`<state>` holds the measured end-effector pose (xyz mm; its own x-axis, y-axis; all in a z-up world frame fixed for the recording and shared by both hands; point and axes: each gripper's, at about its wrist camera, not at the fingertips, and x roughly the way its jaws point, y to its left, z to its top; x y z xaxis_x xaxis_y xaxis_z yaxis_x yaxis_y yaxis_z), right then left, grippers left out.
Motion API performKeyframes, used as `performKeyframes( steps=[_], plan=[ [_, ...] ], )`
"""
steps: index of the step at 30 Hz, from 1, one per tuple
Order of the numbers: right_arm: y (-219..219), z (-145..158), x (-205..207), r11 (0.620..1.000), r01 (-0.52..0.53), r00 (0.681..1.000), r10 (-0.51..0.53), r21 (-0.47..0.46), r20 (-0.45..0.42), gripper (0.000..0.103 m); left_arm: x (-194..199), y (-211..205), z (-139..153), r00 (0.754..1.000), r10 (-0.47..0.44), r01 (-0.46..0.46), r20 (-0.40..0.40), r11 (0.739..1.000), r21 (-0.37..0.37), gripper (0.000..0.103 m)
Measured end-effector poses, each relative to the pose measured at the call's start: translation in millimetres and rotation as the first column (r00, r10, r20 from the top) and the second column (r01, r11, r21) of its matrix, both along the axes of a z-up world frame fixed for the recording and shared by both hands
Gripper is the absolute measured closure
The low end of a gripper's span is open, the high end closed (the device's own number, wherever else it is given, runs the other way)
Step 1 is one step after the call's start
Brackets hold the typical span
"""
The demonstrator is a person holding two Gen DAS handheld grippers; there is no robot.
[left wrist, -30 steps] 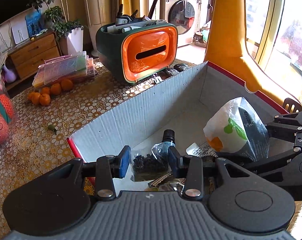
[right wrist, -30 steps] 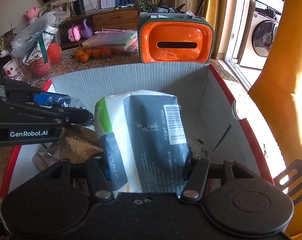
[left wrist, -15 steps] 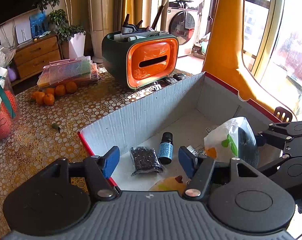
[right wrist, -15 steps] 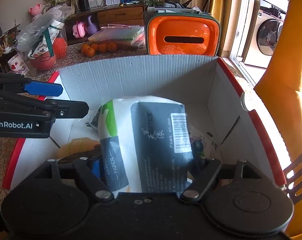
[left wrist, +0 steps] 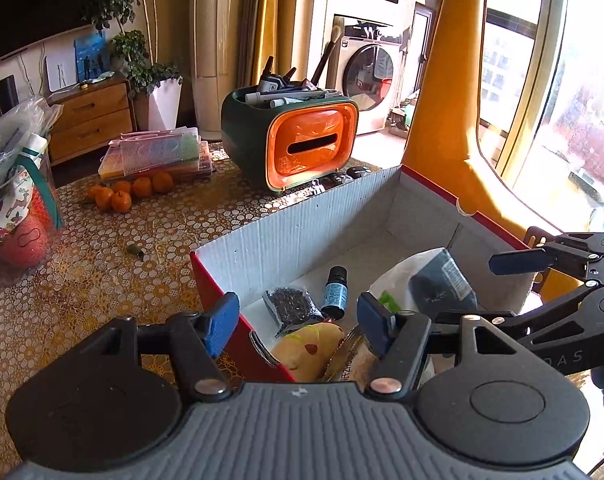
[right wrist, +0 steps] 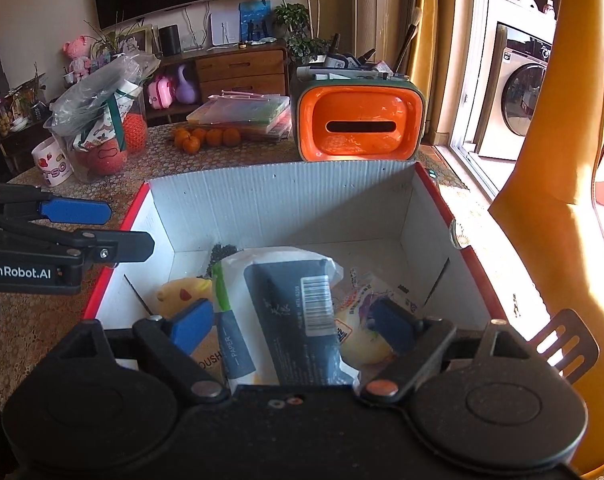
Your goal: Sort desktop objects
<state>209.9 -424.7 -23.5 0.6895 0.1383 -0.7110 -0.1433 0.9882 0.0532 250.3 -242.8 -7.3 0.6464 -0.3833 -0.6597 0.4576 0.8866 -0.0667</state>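
Tissue pack lies in cardboard box, between right gripper fingers, which stand apart and clear of it. Left gripper spread wide, empty, over box's left wall. Only left view shows small dropper bottle; only right view shows barcode.

- Table: covered with a gold cloth printed with white rings.
- Cardboard box: open-topped, red outside, white inside; stands at the near edge of the table.
- Orange-fronted organizer: stands just behind the box, toward the far edge; slot faces the box.
- Flat plastic cases: stacked to the left of the organizer.
- Oranges: grouped on the cloth just in front of the cases.
- Clear bagged container: at the left edge, with a white mug beside it.
- Small green scrap: lies alone on the cloth, left of the box.
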Motion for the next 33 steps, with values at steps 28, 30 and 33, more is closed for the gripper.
performKeyframes(
  steps=[28, 30, 33],
  plan=[
    [39, 27, -76, 0.997, -0.075, 0.986, 0.072, 0.015, 0.149, 0.005, -74, 32, 15, 0.999, -0.008, 0.009, 0.046, 0.999, -0.039, 0.022],
    [38, 29, -82, 0.997, -0.072, 0.984, 0.068, 0.017, 0.163, 0.005, -78, 32, 15, 0.998, -0.01, 0.012, 0.055, 0.999, -0.034, 0.022],
    [35, 30, -90, 0.998, -0.065, 0.982, 0.059, 0.028, 0.179, 0.003, -84, 33, 16, 0.998, -0.015, 0.018, 0.063, 0.999, -0.037, 0.015]
  ],
)
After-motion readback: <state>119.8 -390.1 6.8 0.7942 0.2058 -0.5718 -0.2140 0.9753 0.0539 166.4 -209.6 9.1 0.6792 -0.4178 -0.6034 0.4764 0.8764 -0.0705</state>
